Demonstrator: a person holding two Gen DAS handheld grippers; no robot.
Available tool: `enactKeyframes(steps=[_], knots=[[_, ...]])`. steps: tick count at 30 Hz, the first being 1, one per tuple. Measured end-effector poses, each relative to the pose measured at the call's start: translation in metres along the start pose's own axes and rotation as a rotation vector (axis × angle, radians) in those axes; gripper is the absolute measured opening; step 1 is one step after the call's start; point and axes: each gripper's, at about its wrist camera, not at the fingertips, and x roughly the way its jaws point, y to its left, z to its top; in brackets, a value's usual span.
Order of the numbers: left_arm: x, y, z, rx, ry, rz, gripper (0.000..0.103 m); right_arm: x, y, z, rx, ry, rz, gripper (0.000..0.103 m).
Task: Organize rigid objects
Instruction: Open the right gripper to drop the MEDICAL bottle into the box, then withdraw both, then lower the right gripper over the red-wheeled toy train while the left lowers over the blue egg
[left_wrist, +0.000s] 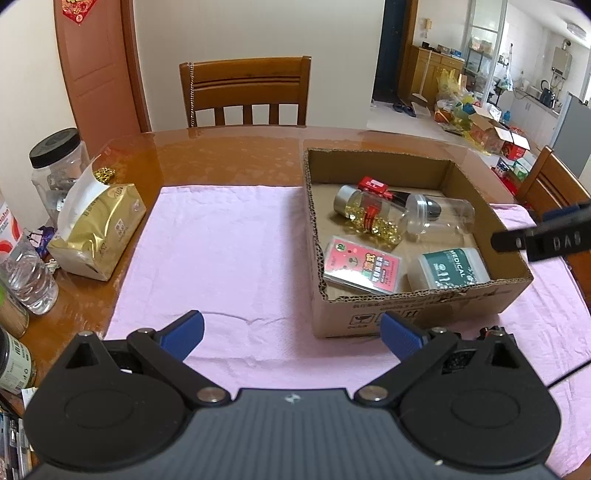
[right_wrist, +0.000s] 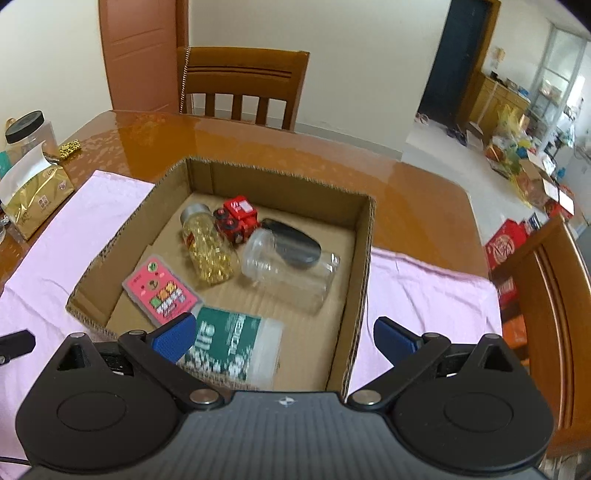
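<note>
An open cardboard box (left_wrist: 421, 302) (right_wrist: 360, 280) sits on a pink cloth (left_wrist: 221, 258). Inside lie a green-labelled medical tub (left_wrist: 452, 271) (right_wrist: 232, 347), a pink card pack (left_wrist: 362, 267) (right_wrist: 162, 291), a bottle of yellow capsules (left_wrist: 373, 218) (right_wrist: 208, 245), a clear empty jar (left_wrist: 439, 218) (right_wrist: 291, 269), a red toy truck (left_wrist: 375, 185) (right_wrist: 238, 219) and a dark oval object (right_wrist: 293, 242). My right gripper (right_wrist: 284, 339) hangs open over the box's near edge, the tub lying loose below its fingers. My left gripper (left_wrist: 291, 334) stands open over the cloth, left of the box, holding nothing.
On the wooden table's left side stand a gold tissue pack (left_wrist: 98, 236), a black-lidded clear jar (left_wrist: 59, 162) and a water bottle (left_wrist: 26, 273). Wooden chairs (left_wrist: 245, 92) (right_wrist: 546, 314) stand behind and to the right. The right gripper's tip (left_wrist: 546, 240) shows above the box.
</note>
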Motion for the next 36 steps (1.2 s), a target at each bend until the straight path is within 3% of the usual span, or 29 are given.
enactKeyframes(steps=[7, 20, 28, 33, 36], knots=[[0.001, -0.004, -0.005, 0.011, 0.008, 0.010, 0.101, 0.008, -0.006, -0.033, 0.056, 0.046, -0.027, 0.103], [0.003, -0.008, -0.012, 0.042, 0.026, 0.000, 0.101, 0.064, -0.008, -0.084, 0.132, 0.240, -0.026, 0.103], [0.013, -0.022, -0.021, 0.085, 0.055, -0.018, 0.101, 0.066, -0.026, -0.109, 0.132, 0.274, -0.069, 0.103], [0.021, -0.043, -0.026, 0.103, 0.078, -0.008, 0.101, 0.064, -0.042, -0.125, 0.132, 0.268, -0.005, 0.103], [0.026, -0.056, -0.032, 0.136, 0.091, -0.039, 0.101, 0.062, -0.049, -0.126, 0.105, 0.261, 0.020, 0.103]])
